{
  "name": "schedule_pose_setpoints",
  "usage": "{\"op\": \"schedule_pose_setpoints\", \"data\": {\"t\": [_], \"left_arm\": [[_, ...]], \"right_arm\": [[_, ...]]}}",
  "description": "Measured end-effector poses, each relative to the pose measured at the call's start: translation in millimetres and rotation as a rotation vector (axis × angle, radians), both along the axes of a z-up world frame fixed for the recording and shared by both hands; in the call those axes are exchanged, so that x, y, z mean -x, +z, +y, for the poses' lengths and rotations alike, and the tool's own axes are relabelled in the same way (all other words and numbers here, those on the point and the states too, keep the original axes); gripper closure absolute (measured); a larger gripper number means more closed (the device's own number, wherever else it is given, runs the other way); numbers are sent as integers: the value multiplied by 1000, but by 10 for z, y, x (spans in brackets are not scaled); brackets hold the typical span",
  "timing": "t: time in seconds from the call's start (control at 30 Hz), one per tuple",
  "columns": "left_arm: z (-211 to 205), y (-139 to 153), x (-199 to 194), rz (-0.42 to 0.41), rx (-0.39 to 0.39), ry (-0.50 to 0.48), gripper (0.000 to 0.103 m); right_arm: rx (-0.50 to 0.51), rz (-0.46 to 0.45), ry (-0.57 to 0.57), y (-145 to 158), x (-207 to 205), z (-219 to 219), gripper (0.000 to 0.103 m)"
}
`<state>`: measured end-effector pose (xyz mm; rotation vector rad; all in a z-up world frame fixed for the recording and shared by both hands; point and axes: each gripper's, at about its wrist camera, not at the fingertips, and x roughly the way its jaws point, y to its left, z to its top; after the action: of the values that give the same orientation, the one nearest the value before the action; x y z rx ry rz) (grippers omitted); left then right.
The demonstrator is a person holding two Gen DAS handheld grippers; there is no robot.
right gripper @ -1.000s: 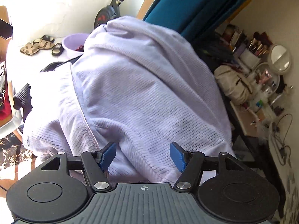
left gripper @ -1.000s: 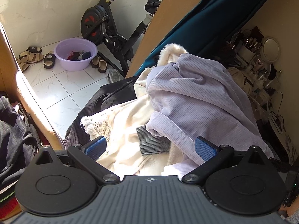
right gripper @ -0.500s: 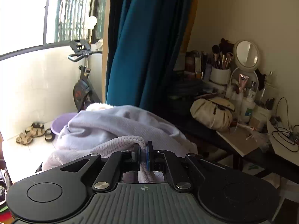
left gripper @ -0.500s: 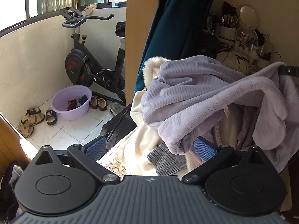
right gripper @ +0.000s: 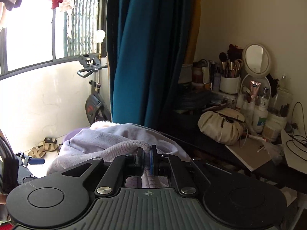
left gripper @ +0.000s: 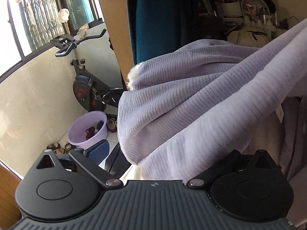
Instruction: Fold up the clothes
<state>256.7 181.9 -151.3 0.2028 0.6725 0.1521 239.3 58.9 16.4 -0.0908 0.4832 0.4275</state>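
Observation:
A lilac ribbed garment (left gripper: 191,103) is stretched up toward the upper right and fills the left wrist view. My left gripper (left gripper: 153,153) stands open right under its hanging fold. One blue pad (left gripper: 97,151) shows at the left, and the cloth hides the other finger. In the right wrist view my right gripper (right gripper: 146,155) is shut on a bunched edge of the lilac garment (right gripper: 115,140), held up above the rest of the pile. A cream fluffy item (right gripper: 103,124) peeks out behind it. The left gripper (right gripper: 28,161) shows at the lower left of that view.
A teal curtain (right gripper: 142,57) hangs straight ahead beside a wooden post (left gripper: 113,28). To the left are an exercise bike (left gripper: 88,88), a purple basin (left gripper: 88,130) and sandals (right gripper: 42,147) on the tiled floor. On the right is a cluttered dressing table (right gripper: 247,149) with a round mirror (right gripper: 256,59).
The right gripper closed on the lilac garment's edge and rose with it, pulling the cloth up. The left gripper moved in under the lifted cloth and rolled, and stayed open.

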Motion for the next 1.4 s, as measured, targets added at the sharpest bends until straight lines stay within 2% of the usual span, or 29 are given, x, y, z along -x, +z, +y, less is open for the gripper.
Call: {"op": "schedule_pose_setpoints", "data": {"t": [0.03, 0.07, 0.1, 0.13, 0.17, 0.2, 0.23, 0.33, 0.43, 0.5, 0.57, 0.63, 0.77, 0.8, 0.83, 0.87, 0.93, 1.0, 1.13, 1.27, 1.4], "left_arm": [[8, -11, -37, 1, 5, 5, 1], [28, -16, -72, 13, 28, -1, 6], [65, -10, -100, 31, 69, -11, 28], [117, 12, -129, 52, 120, -11, 41], [158, 47, -137, 60, 154, -2, 63], [195, 91, -129, 52, 173, 8, 75], [233, 135, -121, 45, 192, 19, 79], [342, 286, -65, 16, 243, 33, 84], [435, 453, 36, -20, 261, 41, 86], [470, 537, 85, -39, 254, 46, 87], [492, 601, 130, -54, 251, 48, 88], [488, 660, 176, -72, 248, 52, 88], [465, 837, 280, -129, 282, 52, 88], [460, 898, 297, -145, 293, 45, 88], [456, 965, 310, -162, 303, 38, 89], [451, 1048, 319, -182, 317, 29, 89], [454, 1265, 323, -232, 364, 8, 89], [444, 1531, 341, -298, 404, -22, 90], [417, 2120, 456, -474, 464, -99, 90], [430, 2776, 643, -651, 513, -189, 90], [472, 3307, 975, -782, 555, -268, 91]], "right_arm": [[0, 14, 7, -27, -1, -28, 98], [1, 29, 18, -59, -1, -54, 98], [5, 48, 32, -102, 4, -69, 98], [9, 71, 48, -149, 5, -82, 98], [9, 98, 67, -196, 3, -93, 97], [7, 128, 87, -250, 3, -98, 94], [3, 159, 107, -306, 1, -101, 86], [22, 209, 150, -468, 37, -91, 61], [62, 235, 173, -631, 92, -48, 50], [72, 292, 205, -741, 112, -9, 41], [82, 341, 234, -832, 146, 41, 37], [116, 344, 255, -897, 195, 109, 29], [257, 285, 236, -1054, 242, 246, 31], [280, 275, 219, -1084, 229, 254, 37], [284, 270, 200, -1083, 197, 243, 52], [274, 271, 178, -1061, 154, 219, 61], [191, 275, 123, -899, 49, 120, 91], [87, 256, 56, -654, -48, -4, 92], [-102, 86, -45, 149, -45, -210, 94], [-230, -94, -61, 911, 140, -331, 94], [-316, -240, -47, 1544, 465, -413, 95]]}}
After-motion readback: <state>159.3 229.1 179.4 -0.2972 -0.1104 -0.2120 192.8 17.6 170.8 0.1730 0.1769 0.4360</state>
